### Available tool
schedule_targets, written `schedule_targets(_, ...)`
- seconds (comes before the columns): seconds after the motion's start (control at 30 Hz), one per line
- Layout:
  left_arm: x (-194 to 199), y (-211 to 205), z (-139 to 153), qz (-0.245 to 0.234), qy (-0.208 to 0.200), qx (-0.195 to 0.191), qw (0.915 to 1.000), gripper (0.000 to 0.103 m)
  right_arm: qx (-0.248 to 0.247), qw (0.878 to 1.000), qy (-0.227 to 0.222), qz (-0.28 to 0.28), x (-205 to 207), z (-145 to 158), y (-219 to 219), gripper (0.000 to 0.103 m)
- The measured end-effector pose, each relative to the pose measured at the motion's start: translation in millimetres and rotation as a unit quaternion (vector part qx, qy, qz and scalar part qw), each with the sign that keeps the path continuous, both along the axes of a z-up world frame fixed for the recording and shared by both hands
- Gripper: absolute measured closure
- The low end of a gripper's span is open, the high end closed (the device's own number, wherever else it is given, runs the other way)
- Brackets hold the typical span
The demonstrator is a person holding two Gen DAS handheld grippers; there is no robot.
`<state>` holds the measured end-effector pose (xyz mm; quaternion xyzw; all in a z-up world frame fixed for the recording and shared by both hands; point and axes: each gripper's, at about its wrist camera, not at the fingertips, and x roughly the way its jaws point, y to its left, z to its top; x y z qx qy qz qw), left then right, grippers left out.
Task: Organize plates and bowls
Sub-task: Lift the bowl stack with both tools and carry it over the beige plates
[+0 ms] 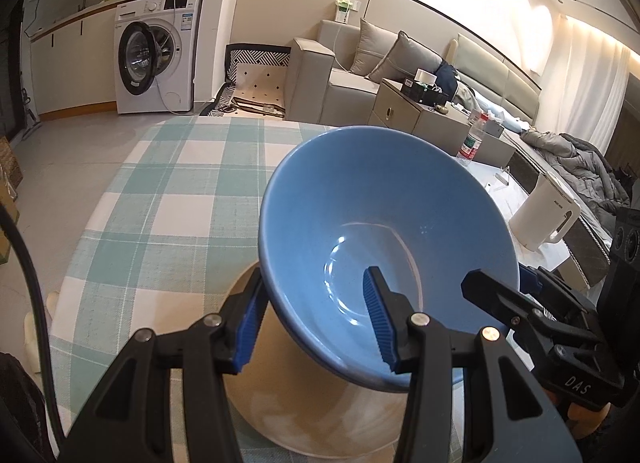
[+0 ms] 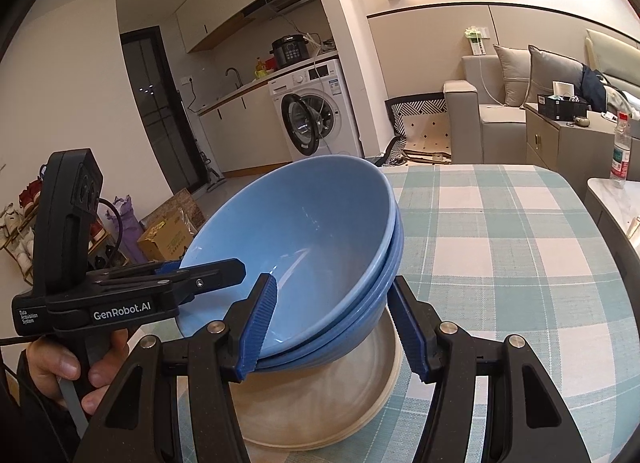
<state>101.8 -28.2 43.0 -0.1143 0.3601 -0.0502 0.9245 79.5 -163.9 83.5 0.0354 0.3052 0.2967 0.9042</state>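
1. The left tool [image 1: 316, 323] is clamped on the rim of a stack of blue bowls [image 1: 384, 223]: one ribbed blue pad [image 1: 378, 323] lies inside the top bowl, the other presses the outer wall.
2. The right tool [image 2: 334, 327] grips the same stack [image 2: 304, 247] on its opposite side, one pad inside the top bowl and the other against the outer walls of the nested bowls.
3. In the left wrist view the right tool [image 1: 520, 295] shows at the stack's right rim; in the right wrist view the left tool [image 2: 188, 275] shows at the left rim, with a person's hand [image 2: 76, 367] around its handle.
4. The stack is held tilted, its opening turned toward the cameras, over a beige plate [image 2: 352, 395]; whether its base touches the plate cannot be told.
5. The right wrist view shows at least three nested rims at the stack's edge.
6. The plate lies at the near edge of the bench [image 1: 160, 203], which wears a green-and-white checked cloth.
7. Beyond the bench's far edge stand a white washing machine [image 1: 156, 59] and a grey sofa [image 1: 344, 75].
8. Off the bench's right edge, a white kettle [image 1: 548, 219] and a plastic bottle [image 1: 474, 139] stand on a separate pale surface.
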Motion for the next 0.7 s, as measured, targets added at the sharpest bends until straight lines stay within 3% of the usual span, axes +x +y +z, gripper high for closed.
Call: schedule_targets(0.7,0.6,8.5,-15.0,0.013,0.02,0.019,0.9995,0.055,-0.01,1.0,0.021,0.012,10.4,-16.9,14.5,0.044)
